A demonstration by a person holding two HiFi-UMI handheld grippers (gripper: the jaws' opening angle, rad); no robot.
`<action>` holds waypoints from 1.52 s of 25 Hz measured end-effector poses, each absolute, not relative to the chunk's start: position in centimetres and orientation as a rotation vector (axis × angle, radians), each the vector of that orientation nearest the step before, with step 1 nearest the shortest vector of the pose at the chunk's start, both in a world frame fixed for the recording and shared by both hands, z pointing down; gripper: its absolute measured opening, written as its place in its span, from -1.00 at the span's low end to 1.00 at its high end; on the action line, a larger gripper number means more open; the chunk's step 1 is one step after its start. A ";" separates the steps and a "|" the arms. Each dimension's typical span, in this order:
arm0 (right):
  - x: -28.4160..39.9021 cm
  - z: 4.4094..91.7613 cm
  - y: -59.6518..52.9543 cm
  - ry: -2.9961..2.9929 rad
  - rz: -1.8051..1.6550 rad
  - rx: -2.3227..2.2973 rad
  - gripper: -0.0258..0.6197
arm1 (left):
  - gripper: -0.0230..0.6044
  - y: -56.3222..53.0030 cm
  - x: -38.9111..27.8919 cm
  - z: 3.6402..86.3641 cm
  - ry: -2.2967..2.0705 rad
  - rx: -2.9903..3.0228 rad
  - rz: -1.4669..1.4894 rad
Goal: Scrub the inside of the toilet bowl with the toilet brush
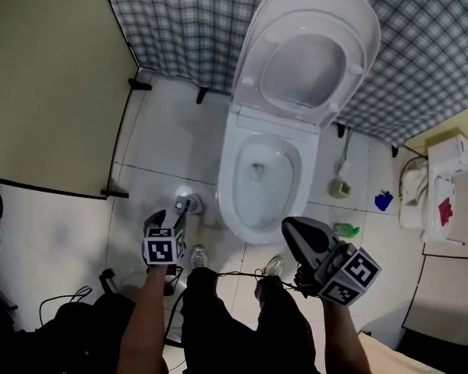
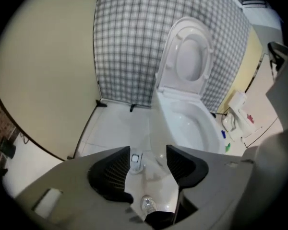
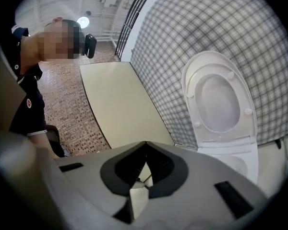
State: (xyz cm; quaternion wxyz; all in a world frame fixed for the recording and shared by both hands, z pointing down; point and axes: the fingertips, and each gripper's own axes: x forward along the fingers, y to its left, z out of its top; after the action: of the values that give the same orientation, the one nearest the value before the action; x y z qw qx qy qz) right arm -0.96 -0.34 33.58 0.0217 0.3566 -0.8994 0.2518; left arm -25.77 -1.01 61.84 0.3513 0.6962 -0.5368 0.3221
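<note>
My left gripper point(image 2: 148, 151) hangs above the floor at the left side of the toilet point(image 1: 235, 209) and points steeply down. Its fingers point(image 2: 111, 170) stand apart and nothing is between them; no pad touches anything. Looking along them, I see the brush point(image 2: 136, 159) far below. It stands upright in its round holder on the white tiles, just beside the foot of the toilet. The brush is not in my grip, and it is outside the bowl point(image 1: 279, 201).

My right gripper point(image 3: 145, 146) is at the other side, in front of the toilet and to the right, and it points nearly level toward the checked wall point(image 3: 182, 47). Its fingertips are together and it holds nothing.

The lid point(image 1: 312, 45) and the seat are both up and lean against this wall, so the bowl is open, with a little water at the bottom. My shoes point(image 1: 197, 255) stand on the tiles just before the toilet, between the two grippers. On the floor to the right of the toilet lie a small green thing point(image 1: 345, 229) and a blue one point(image 1: 384, 201).
</note>
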 end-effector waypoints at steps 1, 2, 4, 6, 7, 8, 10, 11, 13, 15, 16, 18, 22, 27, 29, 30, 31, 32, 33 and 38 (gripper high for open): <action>-0.8 32.3 0.1 -2.794 0.768 1.107 -0.92 | -0.16 -1.1 -25.0 59.0 -1.394 1.850 0.796; -0.5 30.9 0.6 -2.801 0.754 1.111 -0.92 | -0.27 -1.1 -24.3 56.1 -1.400 1.893 0.759; 0.1 28.3 1.1 -2.821 0.703 1.139 -0.92 | -0.47 -2.0 -22.6 50.4 -1.405 2.007 0.699; 1.0 25.8 1.0 -2.839 0.641 1.184 -0.92 | -0.68 -3.5 -20.1 44.4 -1.384 2.171 0.670; 1.6 24.5 1.1 -2.844 0.618 1.205 -0.92 | -0.73 -3.6 -18.4 41.6 -1.364 2.259 0.670; 2.3 23.2 1.3 -2.851 0.603 1.222 -0.92 | -0.73 -3.3 -16.6 38.8 -1.341 2.341 0.674; 3.6 20.6 2.0 -2.872 0.571 1.239 -0.92 | -0.84 -1.9 -12.9 33.9 -1.297 2.482 0.663; 4.0 19.4 2.3 -2.889 0.536 1.247 -0.92 | -0.86 -1.5 -11.2 31.5 -1.276 2.550 0.639; 4.5 17.3 2.1 -2.932 0.427 1.286 -0.92 | -0.91 -2.2 -8.5 26.8 -1.234 2.690 0.564; 4.9 15.7 2.3 -2.964 0.352 1.306 -0.92 | -0.91 -2.1 -6.3 23.2 -1.176 2.766 0.478; 5.1 15.0 2.7 -2.969 0.330 1.302 -0.92 | -0.91 -1.4 -5.2 21.8 -1.139 2.782 0.432; 5.7 13.8 3.6 -2.965 0.276 1.291 -0.92 | -0.91 0.1 -3.2 19.2 -1.075 2.803 0.340; 6.9 10.1 3.3 -2.981 0.140 1.311 -0.92 | -0.92 0.1 -0.8 15.1 -1.066 2.838 0.255; 8.4 8.1 3.2 -2.973 0.111 1.326 -0.92 | -0.92 -0.7 1.7 12.4 -1.019 2.828 0.200; 8.4 8.4 2.6 -2.959 0.114 1.336 -0.92 | -0.92 -1.6 2.2 12.4 -0.994 2.817 0.194; 8.3 8.6 2.2 -2.956 0.110 1.338 -0.92 | -0.92 -2.1 2.3 12.3 -0.984 2.820 0.197; 8.2 8.7 1.8 -2.953 0.107 1.337 -0.92 | -0.92 -2.5 2.5 12.3 -0.977 2.826 0.203; 8.1 8.7 1.6 -2.947 0.107 1.334 -0.92 | -0.92 -2.7 2.7 12.2 -0.972 2.831 0.212; 8.1 8.7 1.5 -2.941 0.113 1.332 -0.92 | -0.92 -2.6 2.9 12.1 -0.966 2.833 0.220; 7.2 7.0 2.3 -2.943 0.090 1.314 -0.92 | -0.92 -1.5 2.9 10.7 -0.953 2.843 0.221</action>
State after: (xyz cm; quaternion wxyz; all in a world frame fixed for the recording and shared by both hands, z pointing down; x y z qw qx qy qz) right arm 7.17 2.32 6.95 -0.0416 0.4071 -0.9120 0.0278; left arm 2.86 -1.46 10.75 0.0677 0.9434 -0.3162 0.0734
